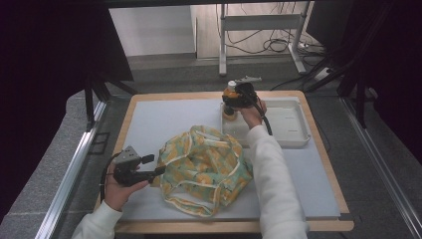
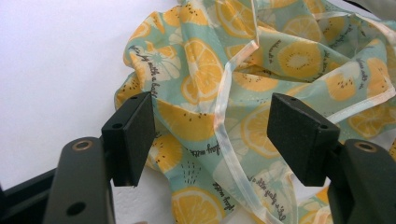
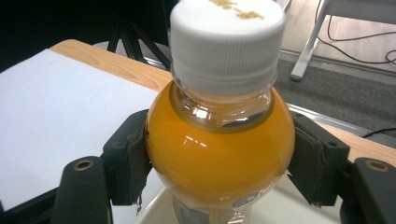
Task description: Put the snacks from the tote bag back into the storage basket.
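Observation:
A small bottle of orange juice (image 1: 229, 92) with a white cap stands upright over the left end of a white tray (image 1: 293, 141). My right gripper (image 1: 234, 102) is shut on it. In the right gripper view both pads press the bottle (image 3: 219, 140) at its rounded shoulder, with the gripper (image 3: 219, 161) around it. A crumpled cloth bag (image 1: 204, 169) printed with lemons on green lies mid-table. My left gripper (image 1: 154, 165) is at the bag's left edge, open. In the left gripper view the bag (image 2: 280, 60) and its pale ribbon trim lie between the wide-apart jaws of the gripper (image 2: 217, 140), and neither pad presses it.
A pale grey mat (image 1: 164, 119) covers the wooden table (image 1: 328, 164). The tray's right part holds nothing. Beyond the table's far edge are a dark floor, metal table legs (image 1: 222, 50) and cables. Metal rails run along both sides.

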The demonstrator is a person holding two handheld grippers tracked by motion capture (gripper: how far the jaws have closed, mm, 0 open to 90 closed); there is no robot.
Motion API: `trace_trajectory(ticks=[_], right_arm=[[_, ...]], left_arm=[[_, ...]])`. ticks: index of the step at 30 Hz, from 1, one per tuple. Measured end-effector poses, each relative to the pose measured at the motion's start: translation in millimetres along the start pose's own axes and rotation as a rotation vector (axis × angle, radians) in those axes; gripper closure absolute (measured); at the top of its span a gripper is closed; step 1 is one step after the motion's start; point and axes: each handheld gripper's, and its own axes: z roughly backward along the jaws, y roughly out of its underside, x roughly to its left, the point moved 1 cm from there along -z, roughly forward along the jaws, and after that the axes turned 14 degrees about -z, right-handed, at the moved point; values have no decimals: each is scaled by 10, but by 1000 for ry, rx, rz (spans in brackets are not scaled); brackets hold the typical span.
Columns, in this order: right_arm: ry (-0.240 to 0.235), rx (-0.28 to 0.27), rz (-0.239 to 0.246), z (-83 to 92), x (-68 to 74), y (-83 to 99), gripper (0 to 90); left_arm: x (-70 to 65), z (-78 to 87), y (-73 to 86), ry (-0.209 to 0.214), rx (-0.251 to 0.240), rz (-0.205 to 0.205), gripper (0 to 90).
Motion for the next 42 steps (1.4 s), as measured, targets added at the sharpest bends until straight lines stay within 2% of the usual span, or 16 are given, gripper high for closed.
trace_trajectory(ticks=[4, 7, 10, 19, 22, 29, 33, 37, 42], right_arm=[[-2, 4, 5, -1, 19, 1, 277], [-4, -18, -12, 28, 49, -13, 176], [-14, -16, -11, 75, 79, -29, 147], [-45, -34, -10, 228, 110, -63, 143], [-42, -34, -6, 257, 91, -61, 141], [-79, -39, -27, 372, 38, -4, 137], [-82, -46, -33, 544, 38, 51, 135], [-104, -49, -30, 799, 58, 131, 136], [-158, -40, 13, 1137, 101, 269, 142]], left_arm=[[-6, -1, -2, 2, 1, -2, 329], [-15, 1, -6, 3, 0, -3, 328], [-18, 4, -10, 2, -1, -5, 328], [-6, -6, -47, 0, -4, 0, 328], [-7, -8, -49, -5, -1, 2, 327], [-24, 31, -40, -16, -6, -2, 327], [-14, 46, -35, -15, -11, -3, 327], [-16, 66, -35, -17, -16, -5, 327], [-29, 62, -38, -19, -14, -7, 328]])
